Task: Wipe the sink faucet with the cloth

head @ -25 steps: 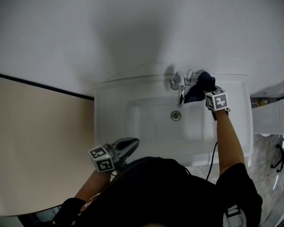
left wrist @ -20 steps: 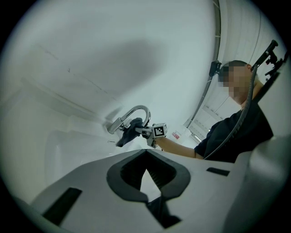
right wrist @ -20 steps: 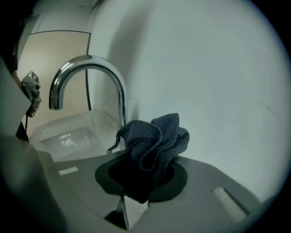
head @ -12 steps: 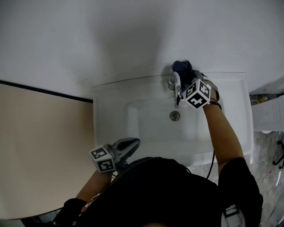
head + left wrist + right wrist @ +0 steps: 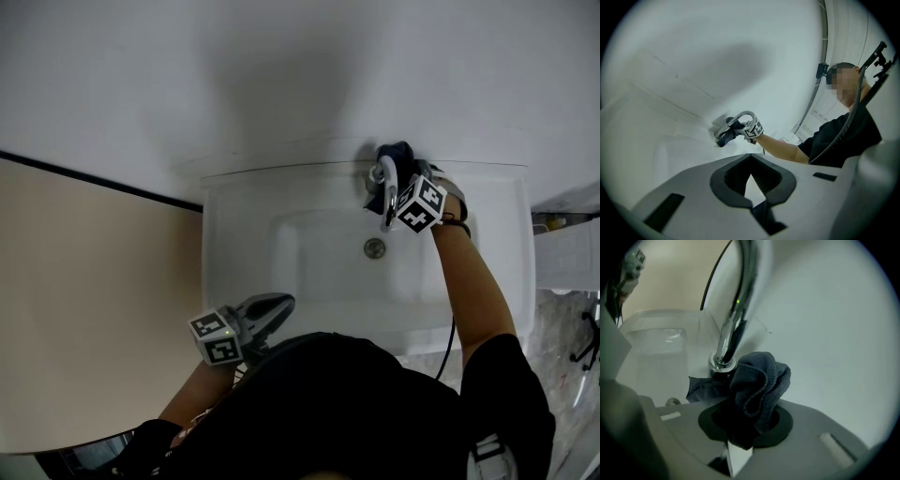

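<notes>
The white ceramic sink (image 5: 234,216) is sitting mid-frame, backing onto the wall at the top. The curved chrome faucet (image 5: 387,187) is standing on its back rim, right of centre, with the round metal drain (image 5: 374,247) lying in the basin just below. The right tool (image 5: 401,169) is holding the dark blue cloth (image 5: 396,153) against the faucet's base, on its upper right side. The left tool (image 5: 272,307) is hanging at the sink's front edge, lower left, well apart from the faucet.

Dim, greyish light is lying over all three views. A broad soft shadow is falling on the wall (image 5: 281,84) above the sink (image 5: 234,234). Both gripper views are bending toward dark round edges, their foregrounds are blurring, and the faucet (image 5: 740,296) is glinting faintly.
</notes>
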`<action>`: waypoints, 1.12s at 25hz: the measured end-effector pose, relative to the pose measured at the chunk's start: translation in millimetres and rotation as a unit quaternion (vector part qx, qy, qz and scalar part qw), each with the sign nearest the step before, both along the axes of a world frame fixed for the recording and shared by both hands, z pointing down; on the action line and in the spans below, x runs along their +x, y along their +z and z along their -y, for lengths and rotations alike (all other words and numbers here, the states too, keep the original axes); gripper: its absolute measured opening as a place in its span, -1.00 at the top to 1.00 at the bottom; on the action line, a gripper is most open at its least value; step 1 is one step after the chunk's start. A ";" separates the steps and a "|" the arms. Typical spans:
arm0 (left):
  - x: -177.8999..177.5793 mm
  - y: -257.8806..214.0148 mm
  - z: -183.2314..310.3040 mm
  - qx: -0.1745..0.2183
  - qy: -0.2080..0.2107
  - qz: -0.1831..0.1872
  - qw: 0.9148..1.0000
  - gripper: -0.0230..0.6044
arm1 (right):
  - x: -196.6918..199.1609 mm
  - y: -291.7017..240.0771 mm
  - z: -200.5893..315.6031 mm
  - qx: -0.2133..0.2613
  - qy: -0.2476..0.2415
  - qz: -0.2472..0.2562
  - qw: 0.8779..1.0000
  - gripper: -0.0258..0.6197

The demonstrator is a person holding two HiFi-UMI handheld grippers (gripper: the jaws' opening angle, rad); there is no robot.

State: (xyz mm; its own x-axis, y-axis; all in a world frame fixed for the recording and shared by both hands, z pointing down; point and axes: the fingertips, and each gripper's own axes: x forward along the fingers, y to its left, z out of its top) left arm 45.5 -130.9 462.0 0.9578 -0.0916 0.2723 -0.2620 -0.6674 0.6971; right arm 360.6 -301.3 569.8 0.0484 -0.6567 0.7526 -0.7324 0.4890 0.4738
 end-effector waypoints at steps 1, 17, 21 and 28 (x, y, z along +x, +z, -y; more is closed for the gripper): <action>1.0 0.2 -0.3 -0.001 0.001 0.000 1.000 0.93 | -1.3 1.5 0.2 0.002 -0.003 -0.010 1.000 0.73; 10.8 3.6 -6.0 0.003 0.017 0.007 1.000 0.93 | -53.1 64.2 -60.4 -0.026 0.052 0.216 0.975 0.73; -0.6 -1.7 -1.2 0.005 0.001 0.010 1.000 0.93 | -15.3 8.8 -52.4 0.086 0.105 0.247 0.960 0.73; 4.7 -0.3 7.5 -0.005 -0.010 -0.002 1.000 0.93 | -9.9 -12.2 -2.4 0.088 0.074 0.209 0.971 0.73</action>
State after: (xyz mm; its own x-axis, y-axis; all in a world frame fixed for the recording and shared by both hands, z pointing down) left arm 50.2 -138.4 461.8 0.9571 -0.1077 0.2690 -0.2718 -0.6556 0.7045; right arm 350.7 -298.9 557.6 -0.1327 -0.7867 0.6029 -0.9349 0.3014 0.1875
